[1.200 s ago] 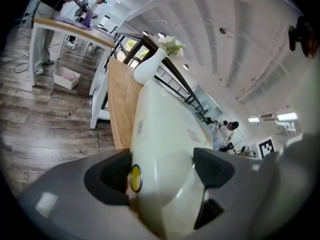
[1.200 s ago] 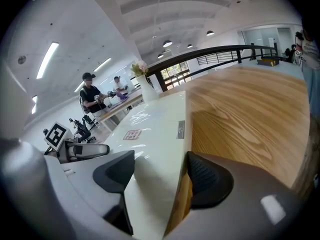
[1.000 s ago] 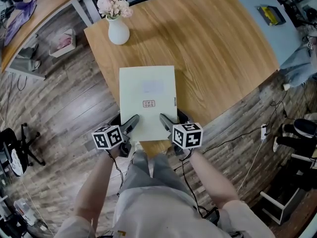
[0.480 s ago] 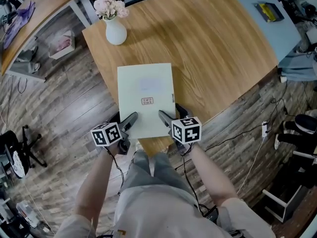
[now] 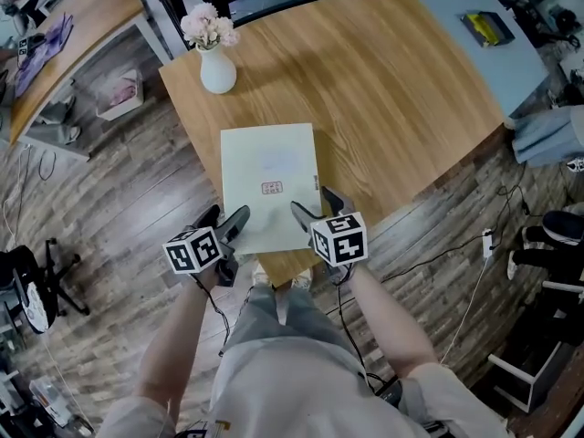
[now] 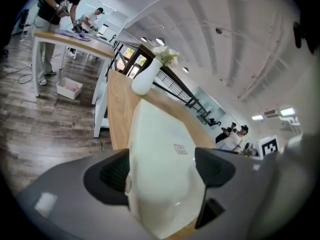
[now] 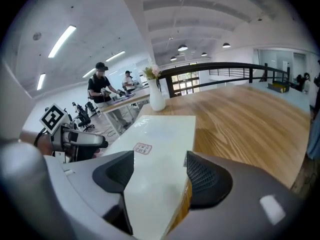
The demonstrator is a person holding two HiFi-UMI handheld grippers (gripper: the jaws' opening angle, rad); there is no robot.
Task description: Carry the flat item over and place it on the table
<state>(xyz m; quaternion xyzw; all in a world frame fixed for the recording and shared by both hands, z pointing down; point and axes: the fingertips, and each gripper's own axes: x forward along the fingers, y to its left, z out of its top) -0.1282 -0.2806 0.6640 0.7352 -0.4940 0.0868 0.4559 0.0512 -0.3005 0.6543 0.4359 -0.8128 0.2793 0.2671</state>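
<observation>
The flat item [image 5: 269,185] is a pale cream, thin rectangular box with a small red stamp on top. It lies level over the near corner of the wooden table [image 5: 392,99], its near edge toward me. My left gripper [image 5: 234,224] is shut on its near left corner and my right gripper [image 5: 306,213] is shut on its near right corner. In the left gripper view the flat item [image 6: 160,129] fills the gap of the left gripper [image 6: 165,169]. In the right gripper view the flat item [image 7: 162,134] runs between the pads of the right gripper [image 7: 161,176]. Whether it rests on the wood I cannot tell.
A white vase with pink flowers [image 5: 217,67] stands at the table's far left corner, beyond the item. A yellow object [image 5: 484,27] lies on a grey-blue surface at the far right. Another desk [image 5: 64,53] and a floor bin [image 5: 120,94] sit left. Cables trail on the floor at right.
The flat item has crept slightly farther over the table toward the vase. Both grippers keep their hold on its near corners.
</observation>
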